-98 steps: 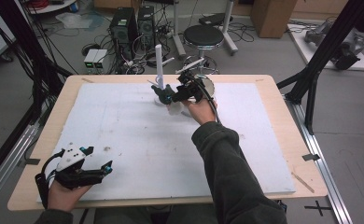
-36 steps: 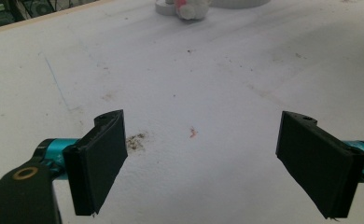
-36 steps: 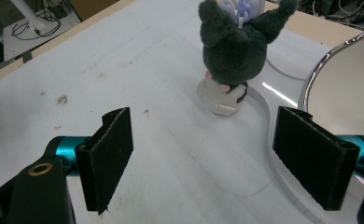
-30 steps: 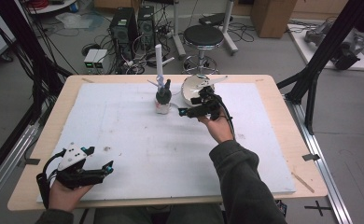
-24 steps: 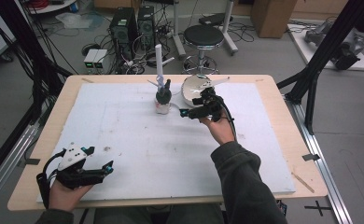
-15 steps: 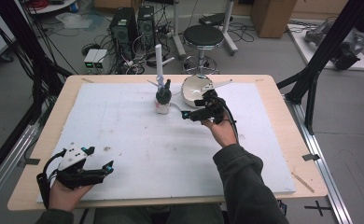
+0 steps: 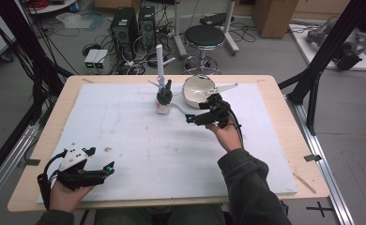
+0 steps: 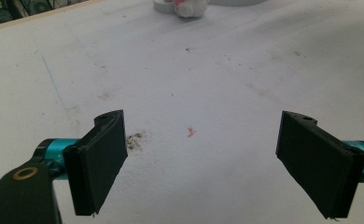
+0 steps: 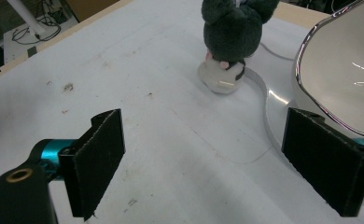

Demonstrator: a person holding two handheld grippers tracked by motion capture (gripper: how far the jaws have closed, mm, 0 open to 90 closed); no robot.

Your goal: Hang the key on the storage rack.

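The counter [image 7: 284, 140] is big and made of wood. A white foam sheet [image 7: 143, 140] lies flat on it and covers most of the top. The sheet has small brown specks on it.

The shiny bowl [image 7: 197, 90] is on the far part of the sheet. It tips on its side, so its white inside faces the person. A flat shiny handle [image 7: 223, 87] sticks out from the bowl, away from the toy.

The dark soft toy [image 7: 164, 96] is just beside the bowl. It stands up on a small white base [image 9: 220, 77]. A white stick [image 7: 159, 61] rises behind the toy.

The right gripper [image 7: 197, 116] is near the bowl, on the person's side of it. Its jaws are spread wide and have just been opening. Nothing is between them. In the right gripper view, the bowl [image 9: 343, 70] is just past one jaw and the toy [image 9: 231, 28] is farther ahead. A thin shiny strip [image 9: 264, 100] curves on the sheet from the toy's base toward the bowl.

The left gripper [image 7: 101, 166] is well apart from the bowl, at the near corner of the counter. Its jaws are spread wide too, with only the bare sheet [image 8: 194, 84] between them. A hand [image 7: 66, 197] holds it low over the sheet.
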